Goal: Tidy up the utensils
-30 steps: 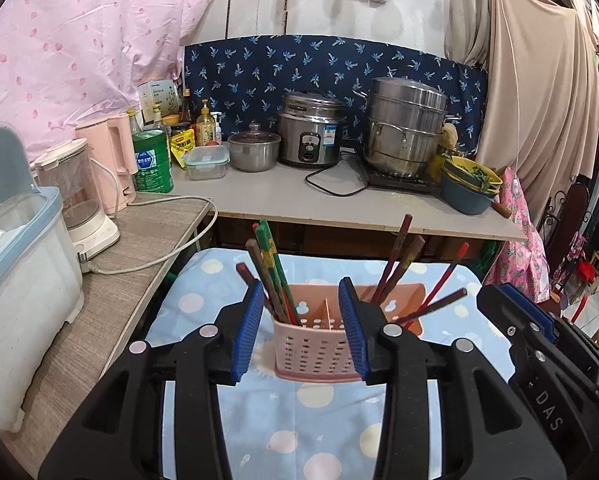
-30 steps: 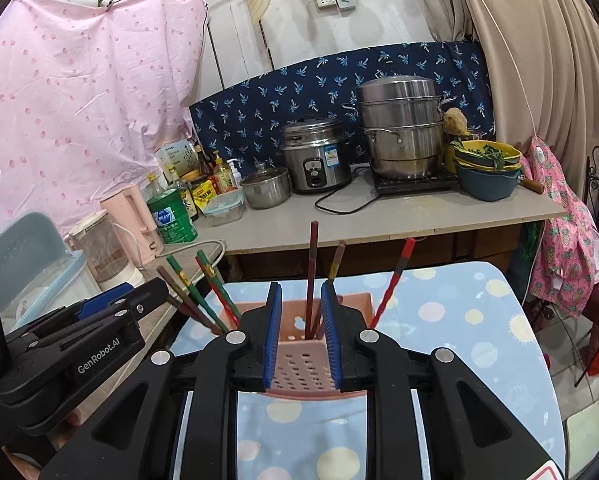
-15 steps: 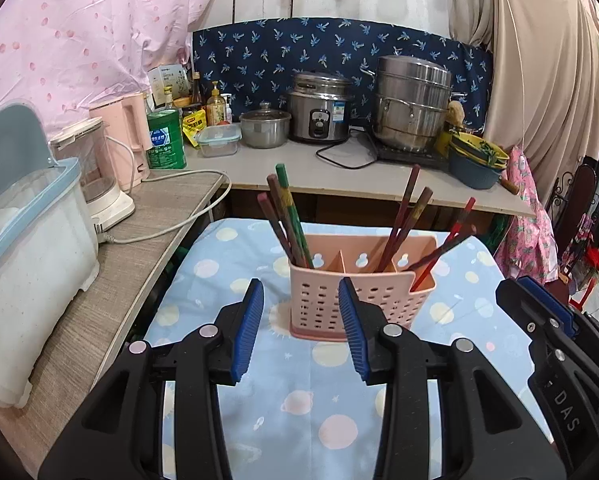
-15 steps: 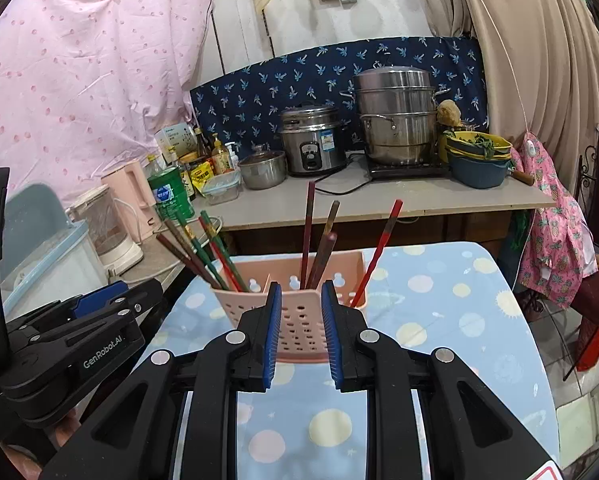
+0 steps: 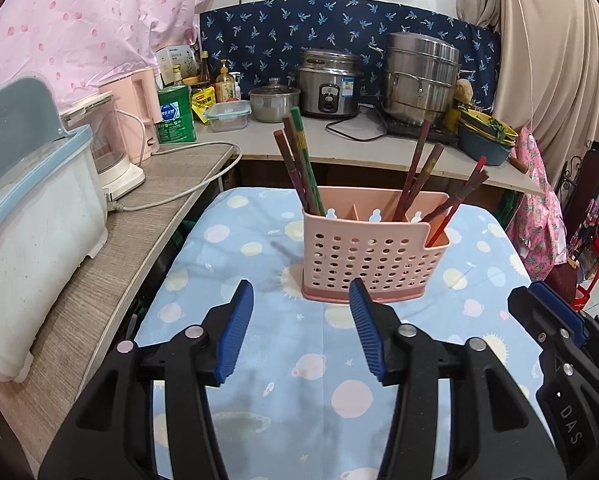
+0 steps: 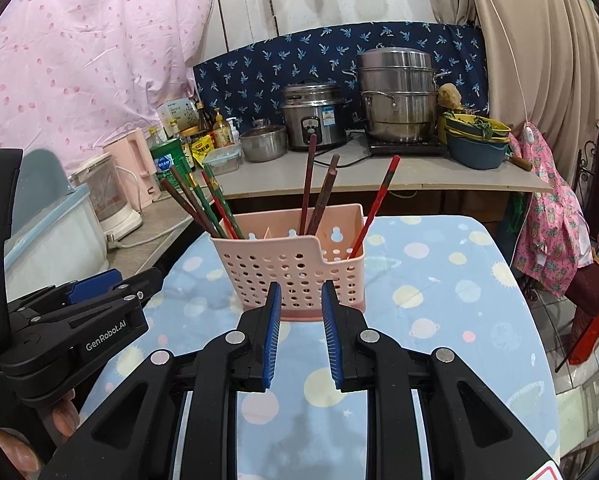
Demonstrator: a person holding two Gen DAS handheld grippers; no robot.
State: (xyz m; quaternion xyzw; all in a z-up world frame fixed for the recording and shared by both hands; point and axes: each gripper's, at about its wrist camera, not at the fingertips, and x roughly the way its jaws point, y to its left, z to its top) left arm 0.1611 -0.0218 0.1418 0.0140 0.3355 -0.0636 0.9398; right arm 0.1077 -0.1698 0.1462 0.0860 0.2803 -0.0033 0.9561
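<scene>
A: Where is the utensil holder?

B: The pink perforated holder (image 5: 373,258) stands upright in the middle of the left wrist frame, on the blue cloth with pastel dots (image 5: 259,248) that covers the counter. In the right wrist view it is also in the centre, just above the claw tips.

A: And the chopsticks?

B: One bundle of chopsticks (image 5: 299,160) leans to the left out of the left compartment. The other chopsticks (image 5: 419,172) lean to the right from the right side of the holder.

A: How is the left claw?

B: The left claw (image 5: 301,304) is below the holder in the frame. Its jaws are opening, and only cloth shows between them. It grips nothing.

A: The right one?

B: The right claw (image 6: 298,304) has a narrow gap between its blue pads and holds nothing. The holder's base shows in that gap, but the pads are not pressing it.

A: What is behind?

B: At the upper centre, a rice cooker (image 5: 331,84) and a steel steamer pot (image 5: 419,76) stand before a dark blue patterned cloth (image 5: 339,28).
</scene>
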